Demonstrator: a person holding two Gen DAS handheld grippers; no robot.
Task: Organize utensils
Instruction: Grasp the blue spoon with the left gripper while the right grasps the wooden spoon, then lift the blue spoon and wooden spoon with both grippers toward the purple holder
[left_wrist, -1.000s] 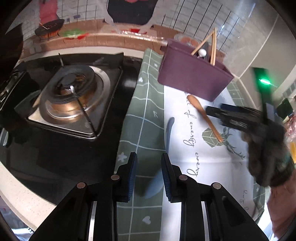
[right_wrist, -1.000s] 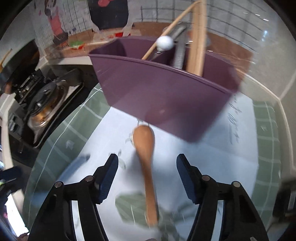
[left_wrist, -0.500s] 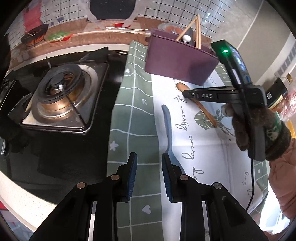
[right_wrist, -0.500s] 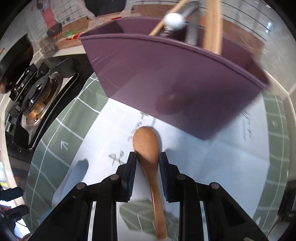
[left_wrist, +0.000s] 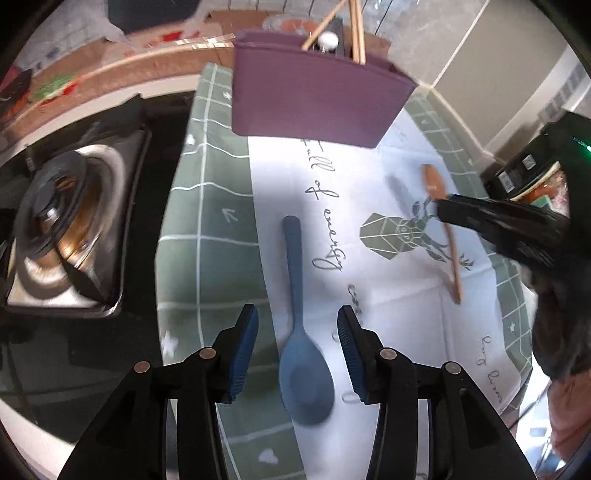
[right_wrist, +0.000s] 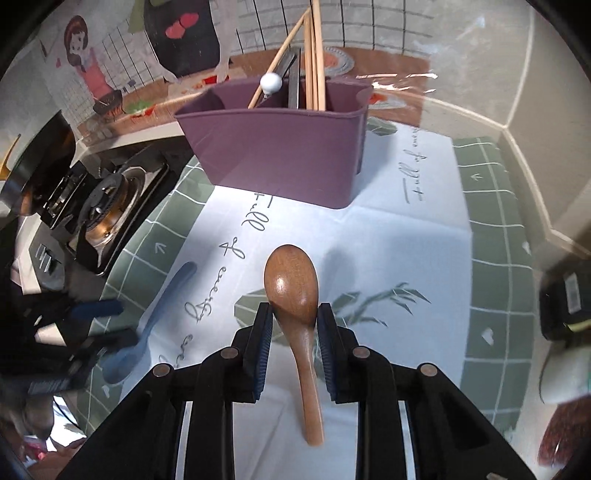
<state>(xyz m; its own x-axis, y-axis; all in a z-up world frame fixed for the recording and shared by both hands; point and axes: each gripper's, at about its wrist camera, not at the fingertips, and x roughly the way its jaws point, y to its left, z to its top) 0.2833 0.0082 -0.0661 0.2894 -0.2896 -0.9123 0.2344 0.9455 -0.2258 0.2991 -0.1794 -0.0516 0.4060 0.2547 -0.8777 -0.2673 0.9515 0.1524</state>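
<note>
The wooden spoon (right_wrist: 295, 295) sits pinched in the right claw (right_wrist: 294, 328), the blue pads pressed against both sides of its neck just below the bowl. Its bowl points toward twelve o'clock, at the purple utensil holder (right_wrist: 280, 155), and its handle runs back toward six o'clock between the black fingers. In the left wrist view the same spoon (left_wrist: 441, 225) shows at three o'clock, tilted, with its handle tip low over the white cloth (left_wrist: 388, 288).

The blue spoon (left_wrist: 301, 332) lies flat on that cloth, bowl toward six o'clock and handle toward twelve. The left claw (left_wrist: 297, 347) stands spread, its jaws having just been opening, one pad on each side of the spoon's bowl and neither touching it. From the right wrist view this spoon (right_wrist: 147, 332) lies at eight o'clock of the wooden one, well apart from it.

The holder stands upright at the far end of the cloth, at twelve o'clock in both views. It holds wooden chopsticks (right_wrist: 314, 62) and a stick with a white ball end (right_wrist: 270, 82), leaning in its rear compartments.

The cloth covers the table (right_wrist: 155, 129), with a green checked border around its white middle. A gas stove burner (left_wrist: 62, 206) sits at nine o'clock of the cloth in the left wrist view.
</note>
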